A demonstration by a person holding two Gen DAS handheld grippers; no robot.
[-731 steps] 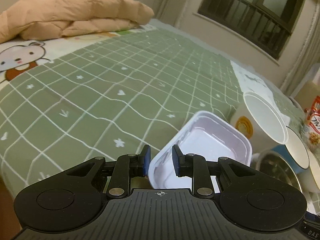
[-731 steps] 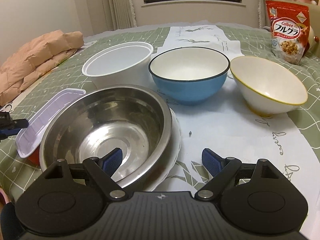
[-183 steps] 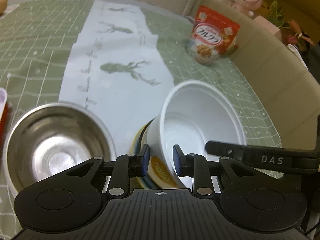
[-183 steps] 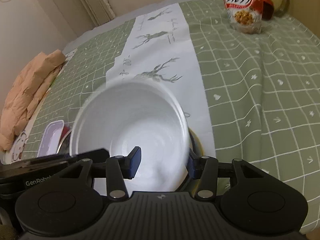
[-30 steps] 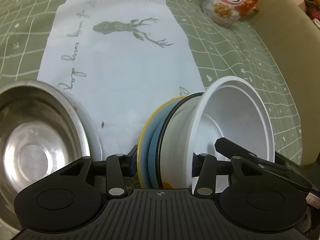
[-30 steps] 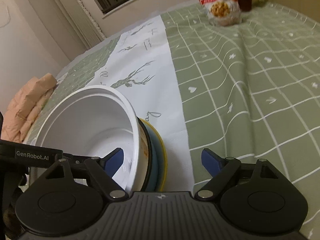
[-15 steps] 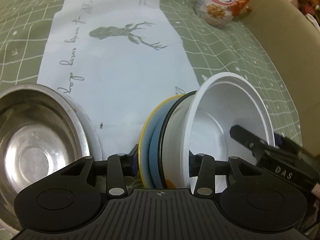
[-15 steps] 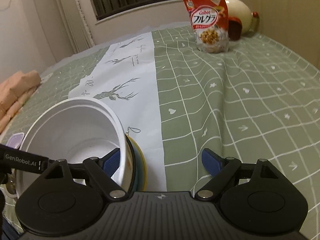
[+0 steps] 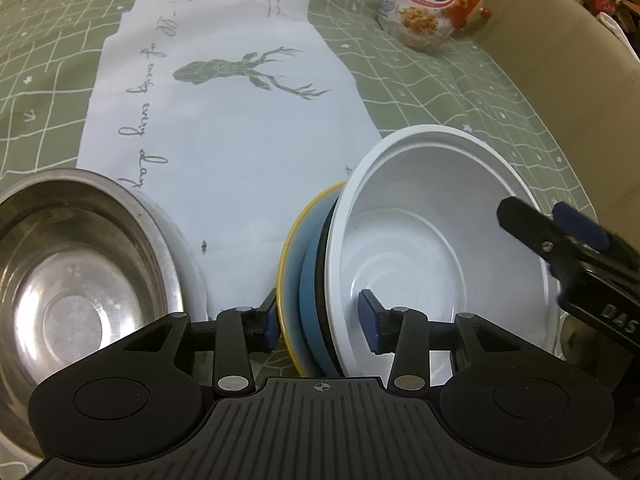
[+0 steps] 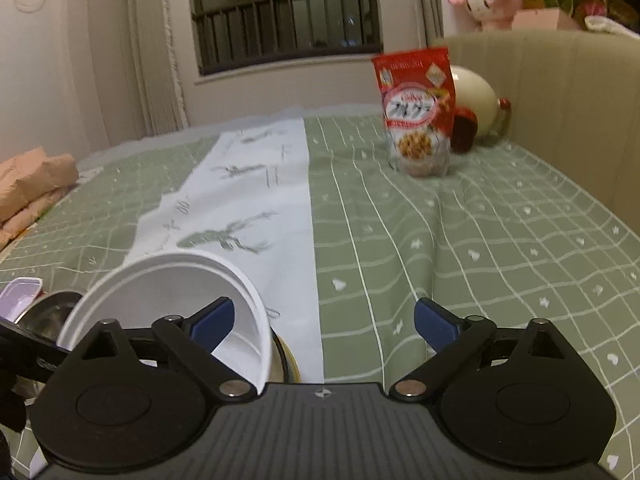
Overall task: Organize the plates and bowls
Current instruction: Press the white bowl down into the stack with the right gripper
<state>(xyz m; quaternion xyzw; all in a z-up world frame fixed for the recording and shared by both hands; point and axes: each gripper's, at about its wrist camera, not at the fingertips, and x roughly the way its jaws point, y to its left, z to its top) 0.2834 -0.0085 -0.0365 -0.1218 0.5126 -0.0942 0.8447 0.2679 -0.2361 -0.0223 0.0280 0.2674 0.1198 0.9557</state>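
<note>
White inside blue inside yellow-rimmed: white bowl nested in blue bowl, nested in turn in yellow-rimmed bowl. Stack of three tipped up on edge, mouths turned toward the right of the left wrist view. Placed at the near end of the white deer-print runner on the green checked cover. Nothing visible inside the white bowl.

Stainless, separate: steel bowl just beside the stack, upright, empty, with a white rim showing under its edge, probably a plate. Not yet joined to the stack. Lilac lidded box beyond it, contents hidden.

Progress, judged: nesting of three bowls done. Left to do: setting the stack down flat, then combining or lining it up with the steel bowl and whatever lies beneath.

Left gripper: astride the stacked rims, one pad outside the yellow-rimmed bowl, the other inside the white one. Jaws just now closing. Firm pinch or mere bracket impossible to tell.

Right gripper: jaws just now opening, spread wide, holding nothing. One finger over the white bowl's mouth, clear of its wall.

Unrelated: red cereal bag standing well apart at the far end.
</note>
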